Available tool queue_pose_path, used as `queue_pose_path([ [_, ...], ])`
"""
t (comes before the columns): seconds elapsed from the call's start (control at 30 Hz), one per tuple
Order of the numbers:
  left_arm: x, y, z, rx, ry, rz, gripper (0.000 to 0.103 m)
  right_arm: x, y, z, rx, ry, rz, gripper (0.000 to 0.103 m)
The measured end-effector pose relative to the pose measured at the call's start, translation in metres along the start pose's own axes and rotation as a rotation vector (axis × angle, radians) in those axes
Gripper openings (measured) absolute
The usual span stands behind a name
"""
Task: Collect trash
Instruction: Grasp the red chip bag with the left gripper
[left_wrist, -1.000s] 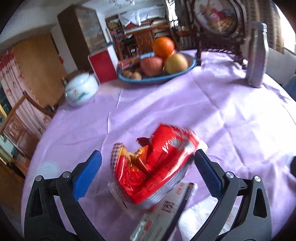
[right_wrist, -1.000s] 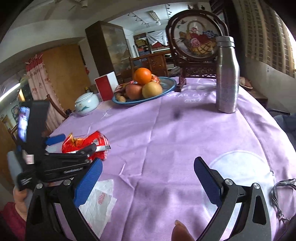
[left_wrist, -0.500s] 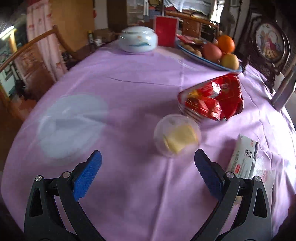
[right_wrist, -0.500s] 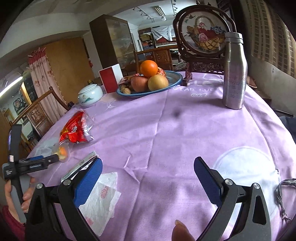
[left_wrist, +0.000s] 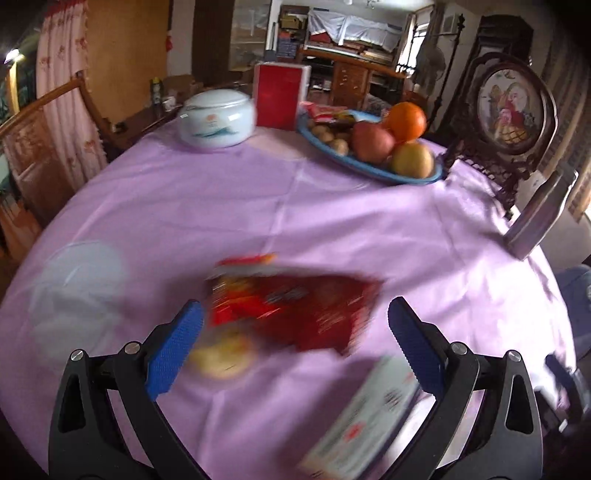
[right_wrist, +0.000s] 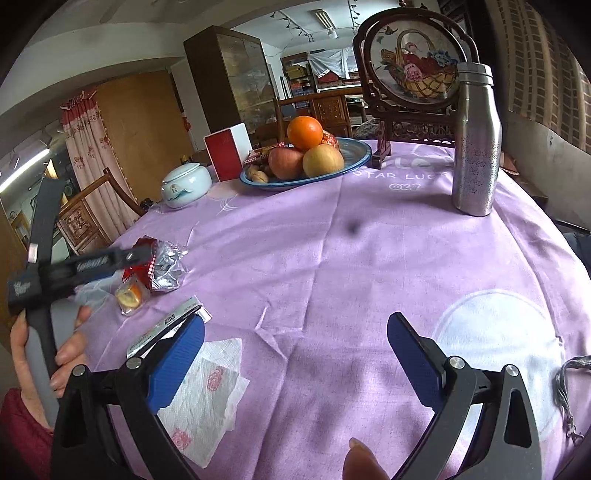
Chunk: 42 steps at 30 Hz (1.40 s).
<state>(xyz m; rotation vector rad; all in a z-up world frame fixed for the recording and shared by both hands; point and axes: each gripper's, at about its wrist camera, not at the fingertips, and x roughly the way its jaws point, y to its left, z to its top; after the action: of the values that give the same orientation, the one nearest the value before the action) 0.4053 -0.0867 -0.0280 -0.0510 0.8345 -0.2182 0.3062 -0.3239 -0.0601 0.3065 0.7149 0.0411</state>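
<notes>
A crumpled red snack wrapper (left_wrist: 295, 306) (right_wrist: 159, 266) lies on the purple tablecloth, blurred in the left wrist view. Beside it sits a small clear cup with a yellow snack (left_wrist: 221, 352) (right_wrist: 129, 293). A flat white and silver packet (left_wrist: 365, 410) (right_wrist: 166, 323) and a printed paper napkin (right_wrist: 203, 395) lie nearer the table's edge. My left gripper (left_wrist: 295, 350) is open just short of the red wrapper, holding nothing. My right gripper (right_wrist: 295, 363) is open above bare cloth, with the napkin beside its left finger. A hand holds the left gripper's body (right_wrist: 48, 266) at the left.
A blue fruit plate (right_wrist: 354, 155) with an orange and apples, a red box (right_wrist: 227, 157) and a white lidded jar (right_wrist: 184, 184) stand at the far side. A steel bottle (right_wrist: 474, 147) stands far right before a framed picture stand (right_wrist: 413, 70). Wooden chairs ring the table.
My left gripper has swung back toward the red wrapper, which now lies between its open fingers again. The right gripper has barely moved.
</notes>
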Motion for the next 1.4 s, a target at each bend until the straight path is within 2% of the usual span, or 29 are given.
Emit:
queue_pose_path([
  [0.17,0.030,-0.013,0.013,-0.042,0.031,0.032,0.097,0.004,0.001,-0.001,-0.006,0.014,-0.002,0.098],
  [0.3,0.044,-0.016,0.005,0.026,0.019,0.124,0.097,0.008,0.003,-0.002,-0.023,0.027,-0.012,0.098],
  [0.37,0.046,-0.012,0.004,0.044,0.037,0.094,0.097,0.009,0.004,-0.003,-0.027,0.033,-0.013,0.098],
  [0.47,0.043,0.000,0.007,0.008,0.050,0.042,0.097,0.010,0.005,-0.005,-0.040,0.038,-0.017,0.098],
  [0.57,0.037,0.017,0.013,-0.030,0.026,0.046,0.097,0.014,0.006,-0.006,-0.052,0.049,-0.029,0.098],
  [0.7,0.048,0.030,0.012,-0.059,0.096,0.014,0.097,0.017,0.004,-0.007,-0.042,0.068,-0.021,0.098],
  [0.83,0.045,0.023,0.011,-0.012,0.083,0.009,0.094,0.018,0.003,-0.008,-0.043,0.070,-0.020,0.098],
  [0.87,0.043,0.023,0.011,-0.009,0.071,-0.002,0.082,0.018,0.003,-0.008,-0.043,0.071,-0.021,0.098],
  [0.9,0.042,0.022,0.011,0.000,0.065,-0.019,0.060,0.018,0.003,-0.008,-0.043,0.073,-0.021,0.098],
  [1.0,0.036,0.020,0.010,-0.001,0.050,-0.075,0.036,0.019,0.004,-0.009,-0.046,0.075,-0.017,0.098],
  [1.07,0.029,0.020,0.010,-0.007,0.032,-0.104,0.032,0.018,0.005,-0.009,-0.049,0.075,-0.015,0.098],
  [1.2,0.009,0.019,0.004,-0.017,0.006,-0.218,0.032,0.017,0.006,-0.009,-0.041,0.083,0.030,0.098],
  [1.3,-0.001,0.014,-0.002,0.005,-0.009,-0.223,0.033,0.017,0.009,-0.010,-0.038,0.093,0.069,0.098],
  [1.33,0.000,0.012,-0.003,0.014,-0.007,-0.212,0.039,0.017,0.010,-0.011,-0.039,0.095,0.076,0.098],
  [1.4,0.004,0.010,-0.003,0.008,-0.007,-0.186,0.068,0.017,0.012,-0.011,-0.037,0.100,0.092,0.097],
])
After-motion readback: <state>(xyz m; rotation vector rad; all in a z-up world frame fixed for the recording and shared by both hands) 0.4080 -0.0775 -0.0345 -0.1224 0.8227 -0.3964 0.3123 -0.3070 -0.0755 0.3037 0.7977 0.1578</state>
